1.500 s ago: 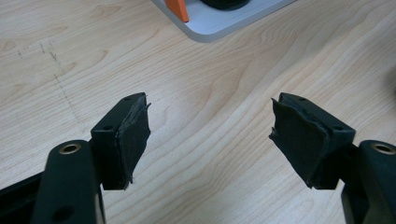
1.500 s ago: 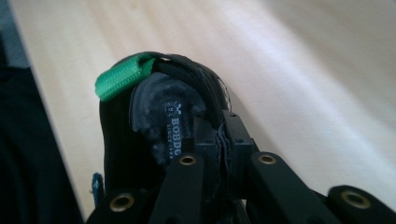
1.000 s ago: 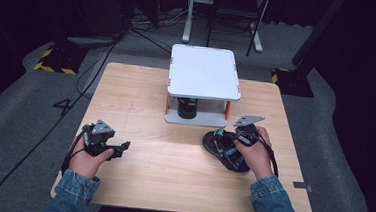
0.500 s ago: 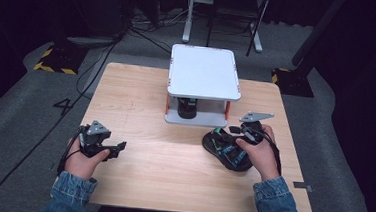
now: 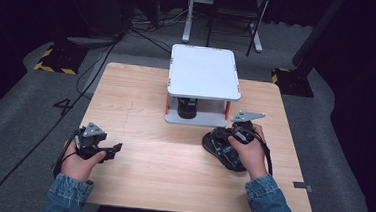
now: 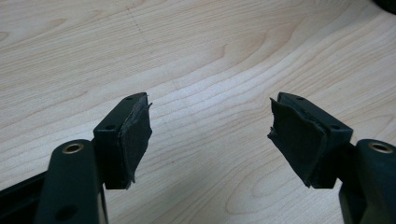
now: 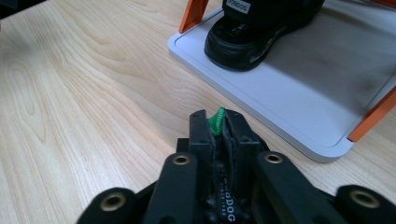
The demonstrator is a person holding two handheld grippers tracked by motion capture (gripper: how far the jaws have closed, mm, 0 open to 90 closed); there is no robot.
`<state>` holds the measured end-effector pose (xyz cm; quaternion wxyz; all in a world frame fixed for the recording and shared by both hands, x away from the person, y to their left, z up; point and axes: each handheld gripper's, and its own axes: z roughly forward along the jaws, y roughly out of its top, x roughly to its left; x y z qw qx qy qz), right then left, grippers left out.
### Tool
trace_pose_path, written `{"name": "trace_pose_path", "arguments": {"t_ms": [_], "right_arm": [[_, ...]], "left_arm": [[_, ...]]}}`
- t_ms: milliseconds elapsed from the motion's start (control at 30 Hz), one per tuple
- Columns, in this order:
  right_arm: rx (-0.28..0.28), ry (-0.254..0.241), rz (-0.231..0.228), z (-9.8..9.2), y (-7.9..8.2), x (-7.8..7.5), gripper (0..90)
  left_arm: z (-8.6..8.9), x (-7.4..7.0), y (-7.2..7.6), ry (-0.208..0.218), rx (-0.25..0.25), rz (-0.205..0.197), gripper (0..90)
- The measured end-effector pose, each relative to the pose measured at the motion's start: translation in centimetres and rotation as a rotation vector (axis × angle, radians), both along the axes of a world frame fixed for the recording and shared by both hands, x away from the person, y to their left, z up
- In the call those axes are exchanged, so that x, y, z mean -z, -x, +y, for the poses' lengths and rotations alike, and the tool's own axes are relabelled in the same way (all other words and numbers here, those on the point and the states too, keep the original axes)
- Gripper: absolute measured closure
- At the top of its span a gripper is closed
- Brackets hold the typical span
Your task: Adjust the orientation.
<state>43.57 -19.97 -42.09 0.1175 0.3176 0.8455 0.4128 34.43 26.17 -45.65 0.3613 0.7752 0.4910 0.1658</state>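
A black shoe (image 5: 224, 153) lies on the wooden table (image 5: 140, 107) in front of the white rack (image 5: 206, 72). My right gripper (image 5: 219, 141) is shut on it. In the right gripper view the jaws have just closed on the shoe's black fabric beside a green pull loop (image 7: 215, 118); right gripper (image 7: 219, 125). A second black shoe (image 5: 187, 107) (image 7: 257, 32) stands on the rack's lower shelf (image 7: 308, 98). My left gripper (image 5: 115, 148) (image 6: 210, 130) rests low over bare wood at the front left, open, with nothing between its pads.
The rack has a white top plate and orange posts (image 7: 194, 14), and it stands at the table's far middle. Bare wood stretches between the two hands. Cables and chair legs lie on the dark floor (image 5: 131, 27) beyond the table.
My right hand has shifted slightly to the right and toward the rack, holding the shoe. The left hand has stayed where it was.
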Motion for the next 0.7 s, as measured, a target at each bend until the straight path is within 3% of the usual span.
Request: {"name": "trace_pose_path", "arguments": {"t_ms": [100,333,500,533,700], "right_arm": [[-0.029,0.032,-0.011,0.4,0.8,-0.7,85.9],[-0.07,0.043,0.008,0.1,3.1,-2.4,85.5],[-0.113,0.022,0.074,-1.0,5.4,-3.3,85.3],[-0.133,0.032,0.098,-1.4,6.6,-3.7,85.3],[-0.144,0.068,0.129,-2.0,8.3,-4.3,85.3]], "left_arm": [[-0.1,-0.1,-0.2,-0.002,0.008,-0.006,28.7],[-1.1,-0.5,-1.2,0.009,0.037,-0.014,28.5],[-2.6,-0.6,-2.6,0.013,0.079,-0.022,28.4],[-3.3,-0.7,-3.1,0.015,0.101,-0.025,28.4],[-4.8,-0.7,-4.2,0.009,0.145,-0.024,28.2]]}}
